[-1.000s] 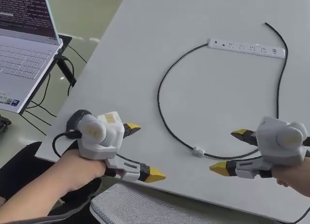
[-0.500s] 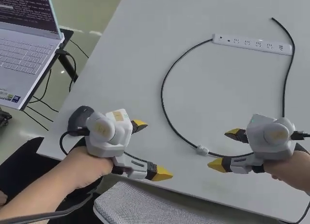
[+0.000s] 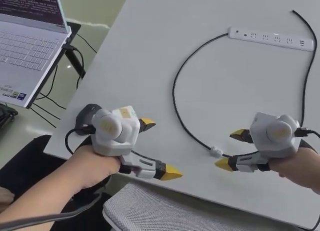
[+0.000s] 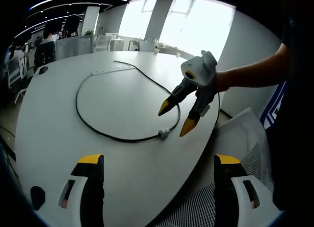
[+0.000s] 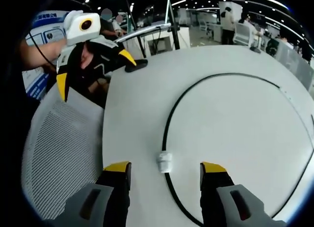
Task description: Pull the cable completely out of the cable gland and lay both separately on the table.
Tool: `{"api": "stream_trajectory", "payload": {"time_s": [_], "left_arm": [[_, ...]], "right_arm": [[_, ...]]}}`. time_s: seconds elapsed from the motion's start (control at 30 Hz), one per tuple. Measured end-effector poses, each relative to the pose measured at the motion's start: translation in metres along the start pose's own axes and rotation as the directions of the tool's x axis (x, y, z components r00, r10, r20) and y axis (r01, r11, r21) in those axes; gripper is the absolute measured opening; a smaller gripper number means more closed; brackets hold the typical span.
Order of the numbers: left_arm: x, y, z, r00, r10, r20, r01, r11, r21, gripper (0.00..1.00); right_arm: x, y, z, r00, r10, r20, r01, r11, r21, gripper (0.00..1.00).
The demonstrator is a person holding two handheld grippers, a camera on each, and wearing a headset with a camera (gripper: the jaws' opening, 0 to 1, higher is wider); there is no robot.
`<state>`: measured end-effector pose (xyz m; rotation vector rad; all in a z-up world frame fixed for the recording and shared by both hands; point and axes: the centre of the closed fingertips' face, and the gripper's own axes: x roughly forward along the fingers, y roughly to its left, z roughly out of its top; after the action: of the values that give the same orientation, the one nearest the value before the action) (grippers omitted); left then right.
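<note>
Head view: cable gland lies on the table, threaded on the cable, just ahead of my right gripper, whose jaws are spread and empty. Left gripper view: left gripper also released (farther off). Right gripper view: gland centred between the jaws, cable running lengthwise.

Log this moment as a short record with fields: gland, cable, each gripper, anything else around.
cable gland: white, lying on the table
cable: black, wide loop on the table, threaded through the cable gland
left hand-held gripper: open, empty, at the table's near edge
right hand-held gripper: open, jaws pointing at the cable gland, not touching it
other: power strip on the table; laptop off to the left
</note>
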<state>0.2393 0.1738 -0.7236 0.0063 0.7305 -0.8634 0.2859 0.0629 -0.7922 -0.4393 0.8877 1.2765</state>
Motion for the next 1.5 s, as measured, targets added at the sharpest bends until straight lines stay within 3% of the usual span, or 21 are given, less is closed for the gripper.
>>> {"api": "stream_trajectory", "payload": {"time_s": [0.4,0.8,1.2,1.5], "left_arm": [[0.001,0.004,-0.004,0.9999,0.004,-0.012,-0.004,1.0,-0.009,0.92],[0.005,0.004,-0.006,0.9998,-0.003,-0.02,0.002,1.0,-0.018,0.9],[0.005,0.001,-0.008,0.9998,-0.007,-0.019,0.006,1.0,-0.029,0.89],[0.005,-0.003,-0.011,0.9996,-0.011,-0.024,0.01,0.999,-0.033,0.88]], "right_arm": [[0.016,-0.003,-0.012,0.9974,0.036,-0.063,-0.036,0.999,-0.01,0.36],[0.016,-0.003,-0.014,0.9941,0.047,-0.098,-0.052,0.998,-0.045,0.16],[0.021,0.002,-0.013,0.9919,0.07,-0.106,-0.074,0.997,-0.035,0.09],[0.021,0.001,-0.013,0.9922,0.048,-0.115,-0.055,0.997,-0.057,0.08]]}}
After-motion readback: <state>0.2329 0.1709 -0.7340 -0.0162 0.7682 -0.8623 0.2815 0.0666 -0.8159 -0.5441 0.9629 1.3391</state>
